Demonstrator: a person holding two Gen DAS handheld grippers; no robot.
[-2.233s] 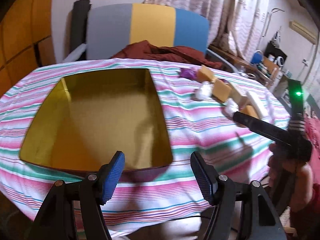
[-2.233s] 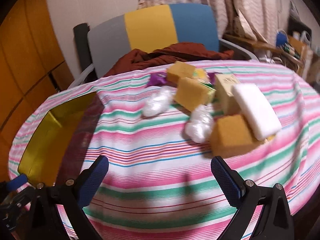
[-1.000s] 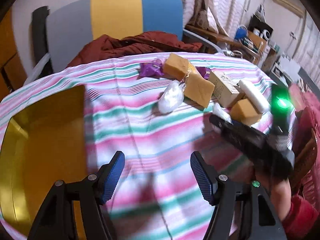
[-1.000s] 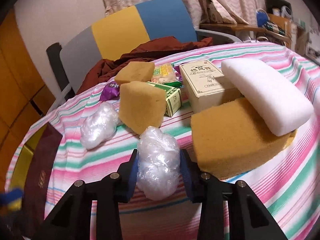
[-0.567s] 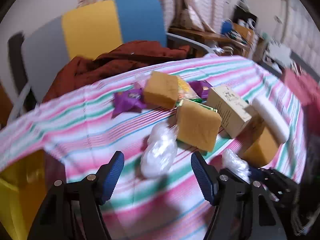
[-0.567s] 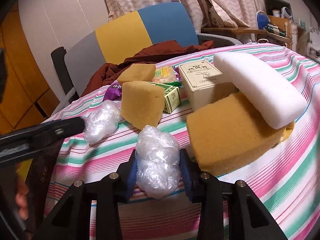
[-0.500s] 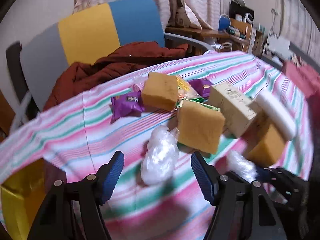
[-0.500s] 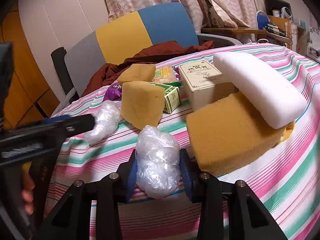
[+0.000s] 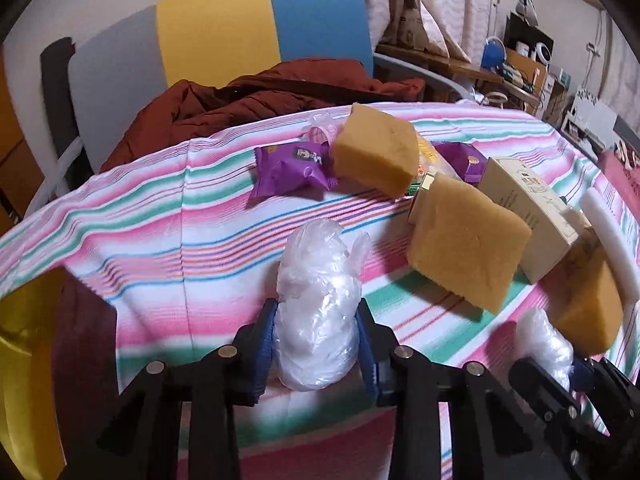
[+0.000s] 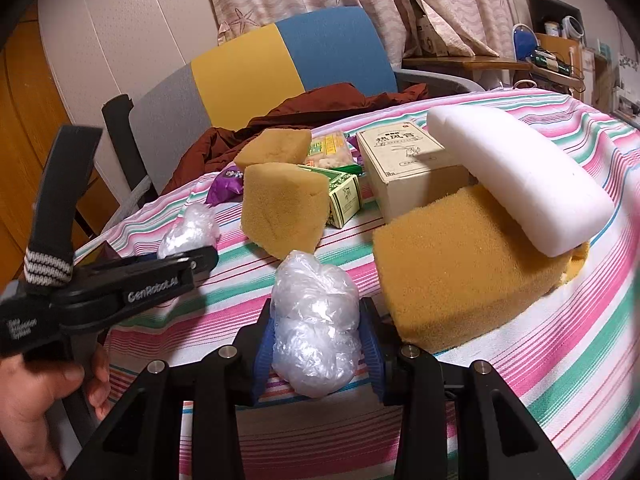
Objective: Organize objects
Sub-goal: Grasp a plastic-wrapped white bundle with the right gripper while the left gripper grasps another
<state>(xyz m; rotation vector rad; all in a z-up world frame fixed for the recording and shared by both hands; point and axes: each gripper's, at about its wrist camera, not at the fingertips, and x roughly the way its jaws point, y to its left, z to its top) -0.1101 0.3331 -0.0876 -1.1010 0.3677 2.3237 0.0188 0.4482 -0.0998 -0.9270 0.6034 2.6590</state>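
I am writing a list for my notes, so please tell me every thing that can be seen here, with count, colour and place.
plastic bag bundles: 2, clear white, one in the left gripper, one in the right gripper
sponges: 3, yellow-brown, on the cloth; the big one lies under the foam
foam block: 1, white, on top of the big sponge
carton: 1, beige, behind the big sponge
small box: 1, green, beside the middle sponge
snack packets: 2, purple, far side
tablecloth: 1, striped pink, green, white
tray: 1, gold, left edge
chair: 1, grey, yellow, blue
jacket: 1, dark red, on the chair
left gripper: 1, black, blue pads
right gripper: 1, black, blue pads
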